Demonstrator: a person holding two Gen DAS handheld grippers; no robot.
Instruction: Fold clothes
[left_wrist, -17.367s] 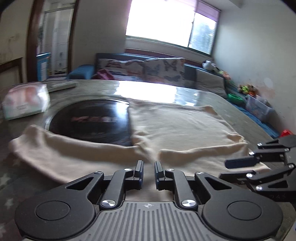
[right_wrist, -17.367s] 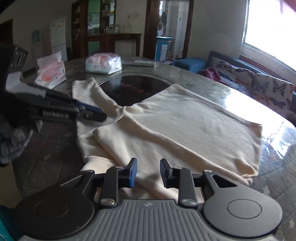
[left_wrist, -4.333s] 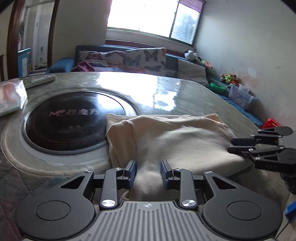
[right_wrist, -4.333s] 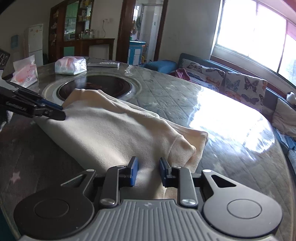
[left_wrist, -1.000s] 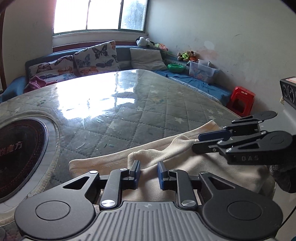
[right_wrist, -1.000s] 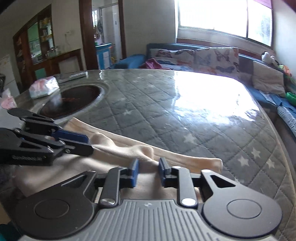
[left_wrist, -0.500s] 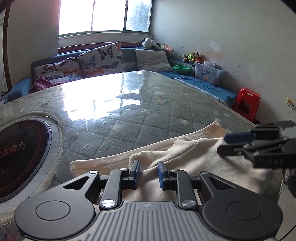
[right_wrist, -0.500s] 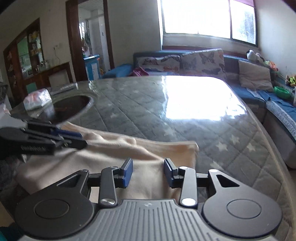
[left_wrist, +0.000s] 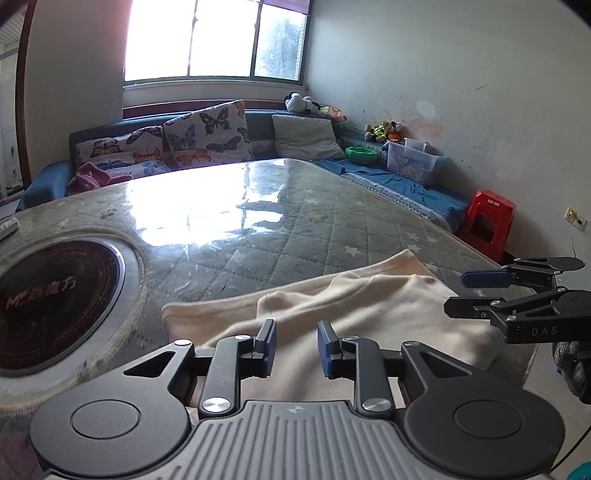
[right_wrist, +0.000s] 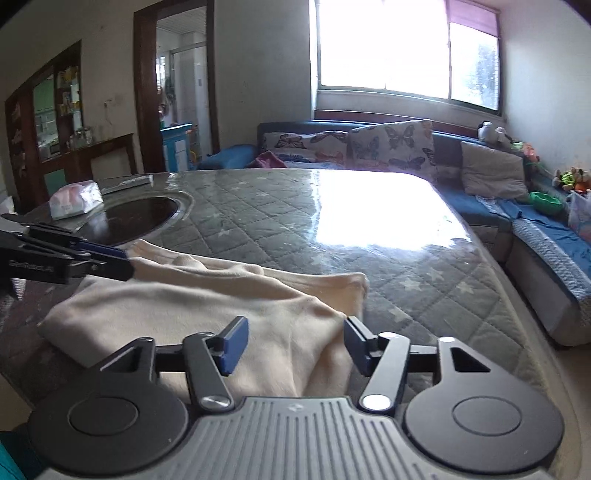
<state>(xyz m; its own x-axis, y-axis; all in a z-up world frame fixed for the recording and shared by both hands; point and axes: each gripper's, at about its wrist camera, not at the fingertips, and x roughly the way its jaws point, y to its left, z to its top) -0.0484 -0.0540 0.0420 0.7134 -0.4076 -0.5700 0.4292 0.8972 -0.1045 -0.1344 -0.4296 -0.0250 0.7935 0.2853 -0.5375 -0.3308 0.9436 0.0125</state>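
Observation:
A cream garment (left_wrist: 369, 306) lies folded into a compact bundle at the near corner of the quilted table (left_wrist: 295, 221). My left gripper (left_wrist: 296, 332) hovers over its near edge, jaws opening a little. The cloth lies flat under the gap and is not pinched. In the right wrist view the same garment (right_wrist: 207, 302) lies below my right gripper (right_wrist: 295, 332). Its jaws are opening wide and nothing is caught between them. The right gripper (left_wrist: 458, 293) also shows at the garment's right end. The left gripper (right_wrist: 122, 260) has its tips at the left end.
A dark round hob (left_wrist: 48, 295) is set into the table on the left, with a tissue pack (right_wrist: 75, 201) and a remote (right_wrist: 129, 181) beyond it. A sofa (left_wrist: 203, 136) runs behind the table. A red stool (left_wrist: 487, 221) stands past the right edge.
The right jaws have spread wide and let go of the garment's fold. The right gripper has drawn off to the garment's right end. The left jaws have widened slightly and pulled back a little.

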